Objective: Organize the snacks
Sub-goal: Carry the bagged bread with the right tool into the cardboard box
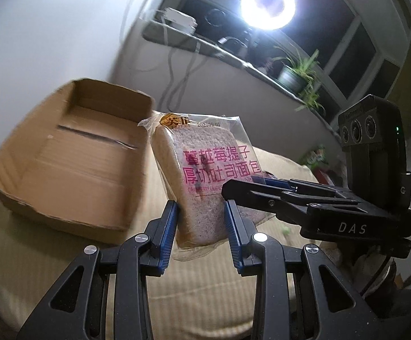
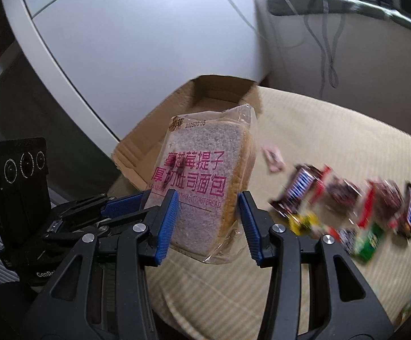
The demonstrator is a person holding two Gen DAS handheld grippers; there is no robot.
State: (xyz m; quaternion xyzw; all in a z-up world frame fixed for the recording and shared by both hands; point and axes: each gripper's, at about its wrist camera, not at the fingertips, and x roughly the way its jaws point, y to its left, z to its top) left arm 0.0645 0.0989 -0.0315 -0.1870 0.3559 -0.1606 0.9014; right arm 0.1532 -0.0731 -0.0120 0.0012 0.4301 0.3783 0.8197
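Dim, fisheye-warped frames; ring light (image 1: 268, 0) glares, snacks (image 2: 347, 198) motion-blurred.

I hold a bread packet (image 2: 205, 181) over the cushion (image 2: 333, 130); the cardboard box (image 2: 146, 153) sits behind it, the snack bars (image 2: 344, 198) to its right.

One bread packet (image 1: 205, 181), one cardboard box (image 1: 72, 153).

Magenta-print bread pack (image 1: 205, 175), brown box (image 1: 72, 153)
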